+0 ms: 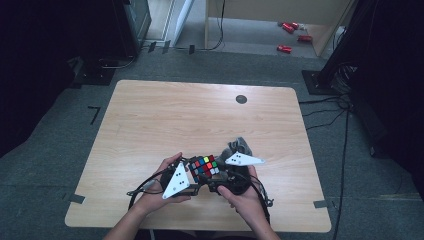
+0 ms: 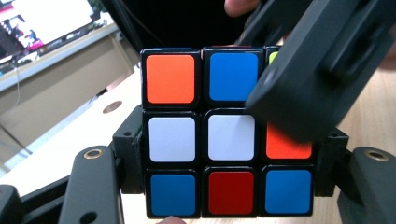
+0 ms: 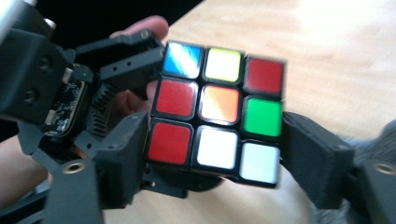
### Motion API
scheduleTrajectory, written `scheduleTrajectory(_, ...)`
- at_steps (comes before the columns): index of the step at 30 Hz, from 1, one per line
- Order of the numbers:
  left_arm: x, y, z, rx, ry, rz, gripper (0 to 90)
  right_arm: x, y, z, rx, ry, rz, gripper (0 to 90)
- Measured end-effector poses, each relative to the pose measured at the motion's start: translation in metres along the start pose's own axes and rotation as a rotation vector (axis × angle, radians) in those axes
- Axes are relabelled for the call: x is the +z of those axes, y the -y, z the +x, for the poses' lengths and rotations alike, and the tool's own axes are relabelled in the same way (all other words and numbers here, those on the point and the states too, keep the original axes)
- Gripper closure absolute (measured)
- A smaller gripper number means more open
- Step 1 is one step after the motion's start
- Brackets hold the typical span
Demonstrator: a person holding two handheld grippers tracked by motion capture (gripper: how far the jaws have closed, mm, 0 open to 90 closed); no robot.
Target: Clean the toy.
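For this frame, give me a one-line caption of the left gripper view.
Scrambled puzzle cube sits between the left gripper fingers, other gripper overlapping its upper right.

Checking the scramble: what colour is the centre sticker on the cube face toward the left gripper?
White, clearest in the left gripper view on the cube.

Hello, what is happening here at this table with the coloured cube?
A person works a colour-scrambled puzzle cube with a hand-held gripper in each hand, just above the near part of the wooden table. The left gripper has its jaws on either side of the cube's lower layers. The right gripper flanks the cube from another side. Both appear to grip it. A grey cloth lies just behind the cube.
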State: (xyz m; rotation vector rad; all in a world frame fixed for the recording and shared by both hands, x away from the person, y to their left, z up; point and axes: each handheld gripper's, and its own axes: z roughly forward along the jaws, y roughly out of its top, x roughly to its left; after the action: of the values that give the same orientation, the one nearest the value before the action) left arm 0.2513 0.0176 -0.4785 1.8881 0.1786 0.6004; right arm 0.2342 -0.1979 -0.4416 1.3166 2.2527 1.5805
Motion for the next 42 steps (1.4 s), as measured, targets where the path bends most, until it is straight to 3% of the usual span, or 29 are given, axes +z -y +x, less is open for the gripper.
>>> scheduleTrajectory(1,-0.001,0.001,0.002,-0.011,-0.001,0.006,33.7,-0.003,-0.002,-0.001,-0.02,0.0,-0.018,24.2)
scheduleTrajectory(5,-0.004,0.005,0.013,-0.101,-0.022,0.051,33.7,-0.018,-0.008,-0.012,-0.013,0.002,-0.102,24.7)
scheduleTrajectory(8,-0.006,0.008,0.021,-0.172,-0.041,0.065,33.7,-0.02,-0.006,-0.024,-0.067,0.105,-0.134,24.6)
scheduleTrajectory(11,-0.009,0.009,0.027,-0.224,-0.044,0.069,33.7,-0.012,0.002,-0.039,-0.142,0.256,-0.091,24.6)
scheduleTrajectory(13,-0.011,0.01,0.03,-0.262,-0.047,0.066,33.7,-0.005,0.009,-0.05,-0.165,0.324,-0.046,23.8)
scheduleTrajectory(16,-0.013,0.011,0.034,-0.305,-0.079,0.059,33.8,0.006,0.019,-0.062,-0.165,0.372,0.024,19.3)
scheduleTrajectory(20,-0.018,0.013,0.04,-0.375,-0.081,0.053,33.8,0.02,0.03,-0.072,-0.165,0.4,0.111,15.1)
scheduleTrajectory(23,-0.018,0.013,0.043,-0.416,-0.048,0.049,34.0,0.025,0.036,-0.074,-0.184,0.445,0.151,27.3)
scheduleTrajectory(25,-0.018,0.012,0.044,-0.445,-0.014,0.046,34.0,0.027,0.038,-0.076,-0.183,0.459,0.181,29.0)
scheduleTrajectory(28,-0.018,0.012,0.045,-0.46,-0.004,0.042,34.0,0.028,0.04,-0.082,-0.126,0.438,0.182,30.0)
scheduleTrajectory(30,-0.018,0.011,0.043,-0.449,-0.016,0.043,33.9,0.026,0.041,-0.083,-0.13,0.431,0.182,33.6)
scheduleTrajectory(32,-0.018,0.011,0.041,-0.43,-0.042,0.049,33.9,0.024,0.043,-0.084,-0.127,0.428,0.166,42.8)
scheduleTrajectory(34,-0.017,0.012,0.042,-0.438,-0.034,0.05,33.8,0.019,0.042,-0.086,-0.124,0.439,0.159,59.1)
scheduleTrajectory(37,-0.016,0.012,0.041,-0.428,-0.026,0.056,33.9,0.012,0.041,-0.087,-0.124,0.445,0.143,69.0)
scheduleTrajectory(40,-0.016,0.012,0.04,-0.411,-0.017,0.059,34.0,0.002,0.034,-0.079,-0.135,0.424,0.059,70.5)
scheduleTrajectory(42,-0.014,0.012,0.037,-0.385,-0.009,0.068,34.0,-0.008,0.024,-0.069,-0.133,0.374,-0.034,70.5)
